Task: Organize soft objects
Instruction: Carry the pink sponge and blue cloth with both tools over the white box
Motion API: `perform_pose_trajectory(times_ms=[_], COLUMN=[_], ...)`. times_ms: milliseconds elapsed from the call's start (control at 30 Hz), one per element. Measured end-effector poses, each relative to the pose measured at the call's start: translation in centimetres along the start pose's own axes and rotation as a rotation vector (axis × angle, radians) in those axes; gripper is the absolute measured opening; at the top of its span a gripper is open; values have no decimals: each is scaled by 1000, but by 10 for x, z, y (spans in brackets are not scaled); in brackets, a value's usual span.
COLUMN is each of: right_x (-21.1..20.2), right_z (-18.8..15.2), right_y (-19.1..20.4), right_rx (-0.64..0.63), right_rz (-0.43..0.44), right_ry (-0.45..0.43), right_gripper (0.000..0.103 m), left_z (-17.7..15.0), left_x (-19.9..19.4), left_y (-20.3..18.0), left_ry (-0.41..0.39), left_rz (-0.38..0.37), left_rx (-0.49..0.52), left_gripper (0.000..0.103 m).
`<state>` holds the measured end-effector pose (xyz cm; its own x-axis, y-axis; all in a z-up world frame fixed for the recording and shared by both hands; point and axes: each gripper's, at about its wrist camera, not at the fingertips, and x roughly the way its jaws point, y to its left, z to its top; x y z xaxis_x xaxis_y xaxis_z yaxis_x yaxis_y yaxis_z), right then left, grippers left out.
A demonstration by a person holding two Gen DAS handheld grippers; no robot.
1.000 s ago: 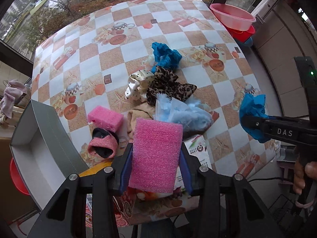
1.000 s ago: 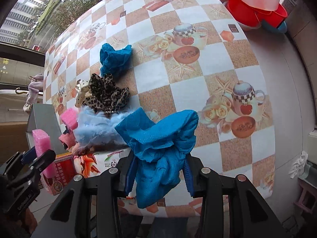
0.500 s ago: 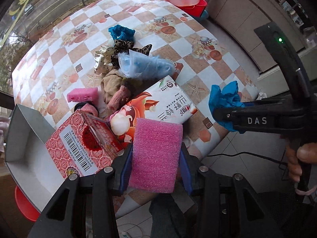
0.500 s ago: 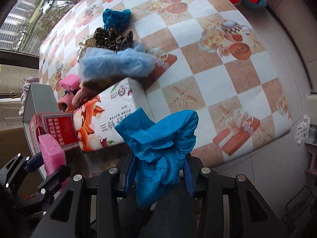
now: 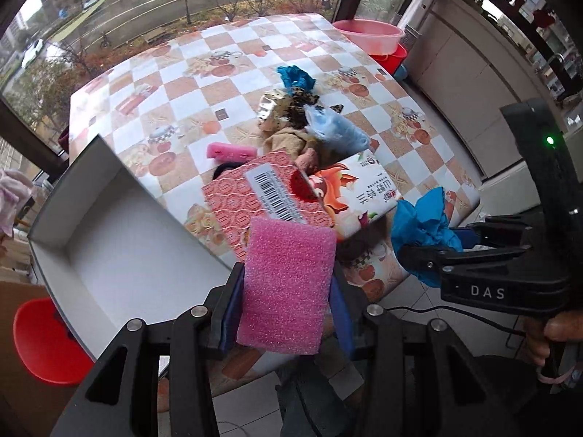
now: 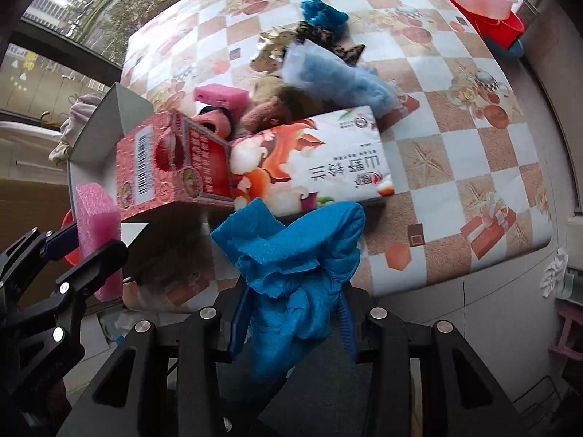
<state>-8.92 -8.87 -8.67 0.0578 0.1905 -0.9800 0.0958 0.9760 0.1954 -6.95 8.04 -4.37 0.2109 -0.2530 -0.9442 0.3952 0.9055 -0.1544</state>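
My left gripper (image 5: pixel 288 313) is shut on a pink foam sponge (image 5: pixel 288 284), held above the table's near edge beside an open white box (image 5: pixel 120 251). My right gripper (image 6: pixel 291 324) is shut on a crumpled blue cloth (image 6: pixel 295 262), also off the near edge. In the left wrist view the right gripper and its blue cloth (image 5: pixel 422 229) show at the right. The right wrist view shows the left gripper with the pink sponge (image 6: pixel 96 225) at the left. A pile of soft things (image 5: pixel 302 123) lies mid-table: a light blue fluffy piece, a leopard-print scrunchie, another blue cloth and a second pink sponge (image 5: pixel 231 152).
A red carton (image 5: pixel 262 200) and a white printed carton (image 5: pixel 360 196) lie at the table's near edge. Pink and red basins (image 5: pixel 371 36) sit beyond the far right corner. A red stool (image 5: pixel 43 342) stands below the white box. A hand (image 5: pixel 557 331) holds the right gripper.
Both grippers have pulled back from the pile toward the near table edge and risen a little, still holding the sponge and the cloth. The cartons and white box have come into fuller view.
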Motion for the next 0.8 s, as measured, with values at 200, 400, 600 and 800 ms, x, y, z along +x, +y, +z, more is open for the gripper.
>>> perform_pose_trajectory(times_ms=[200, 400, 600, 800], right_x=[-13, -19, -20, -17], right_z=[-1, 8, 14, 22], right_y=[58, 110, 144, 167], right_rx=[-159, -311, -422, -485], right_rz=[-5, -3, -1, 3], right_ry=[-59, -78, -74, -62], right_gripper=[42, 42, 42, 42], left_z=[-22, -42, -60, -74], left_x=[-16, -29, -34, -33], left_y=[53, 100, 129, 149], left_ry=[-38, -73, -92, -86], left_rz=[46, 91, 112, 127], left_rx=[-155, -312, -427, -512], left_gripper=[47, 47, 47, 47])
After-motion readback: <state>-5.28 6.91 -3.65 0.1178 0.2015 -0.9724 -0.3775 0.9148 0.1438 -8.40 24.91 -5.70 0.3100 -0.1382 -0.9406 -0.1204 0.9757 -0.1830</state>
